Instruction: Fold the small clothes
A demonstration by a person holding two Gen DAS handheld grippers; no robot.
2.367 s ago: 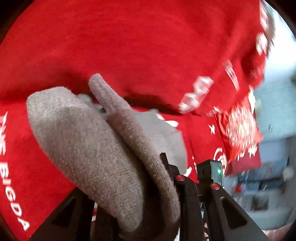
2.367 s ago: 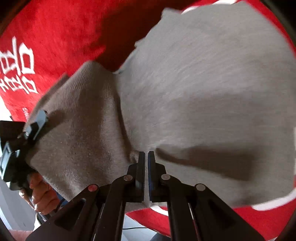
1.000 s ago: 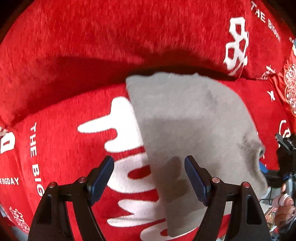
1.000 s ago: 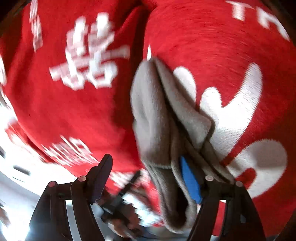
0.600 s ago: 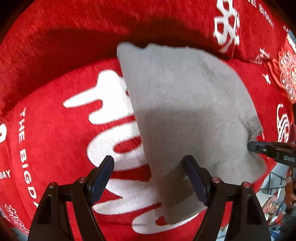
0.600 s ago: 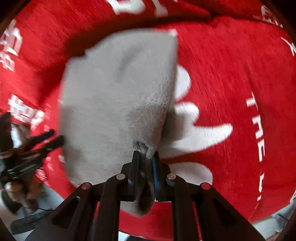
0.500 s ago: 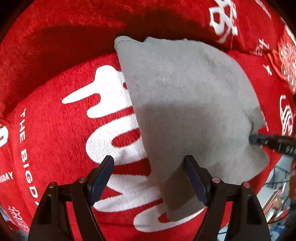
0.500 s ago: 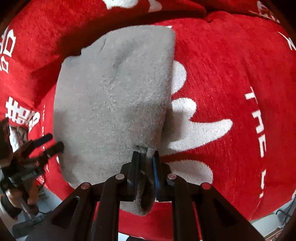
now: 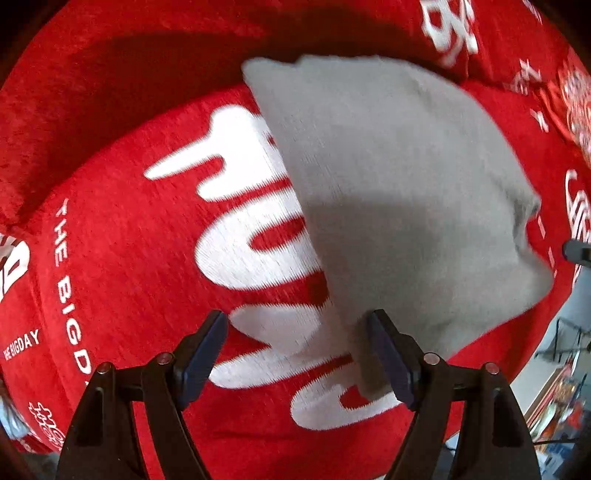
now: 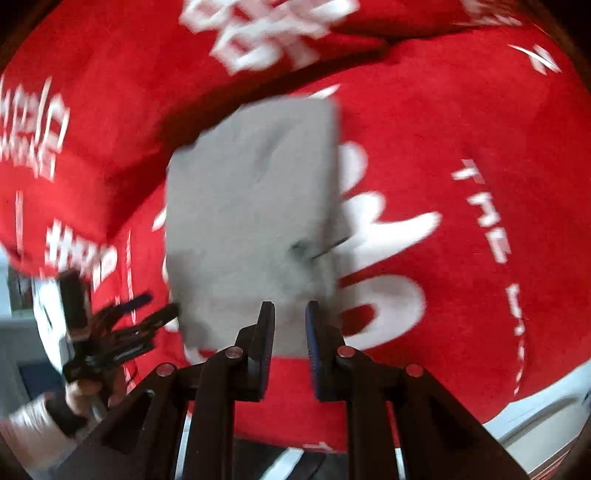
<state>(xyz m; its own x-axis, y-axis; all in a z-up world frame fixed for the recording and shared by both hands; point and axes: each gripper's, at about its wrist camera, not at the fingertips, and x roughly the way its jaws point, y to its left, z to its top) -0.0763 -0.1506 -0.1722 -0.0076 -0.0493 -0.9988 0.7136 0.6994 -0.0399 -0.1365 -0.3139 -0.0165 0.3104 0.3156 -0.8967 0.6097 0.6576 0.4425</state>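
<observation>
While neither tool has hold of it, the grey knit garment (image 9: 399,192) lies flat on the red plush cover (image 9: 110,258). It sits over the right part of the big white lettering, with its far edge at the dark crease where the cover rises.

From the right wrist view it reads as a compact, nearly rectangular pad with one straight side edge and a second layer peeking out at the near corner. I judge at least one fold to be laid down already. What seems left is a final fold or a smoothing of the loose, slightly raised corner on the right side, and then setting it aside. No other clothes are in view, so I cannot tell how many remain.

The left tool (image 9: 295,325) hangs over the garment's near edge, spread wide and gripping nothing. One finger is in front of the cloth and the other over the bare lettering. The right tool (image 10: 290,306) is nearly closed, with a narrow gap that looks empty, and the cloth lies beyond it.

Writing on the cover is white. "THE BIG DA" (image 9: 66,295) runs down the side and "BIGDAY" (image 9: 22,343) sits beside it. The large dripping letters (image 9: 240,221) are half hidden under the garment. The blocky characters (image 9: 448,33) farther off are too blurred to read.
</observation>
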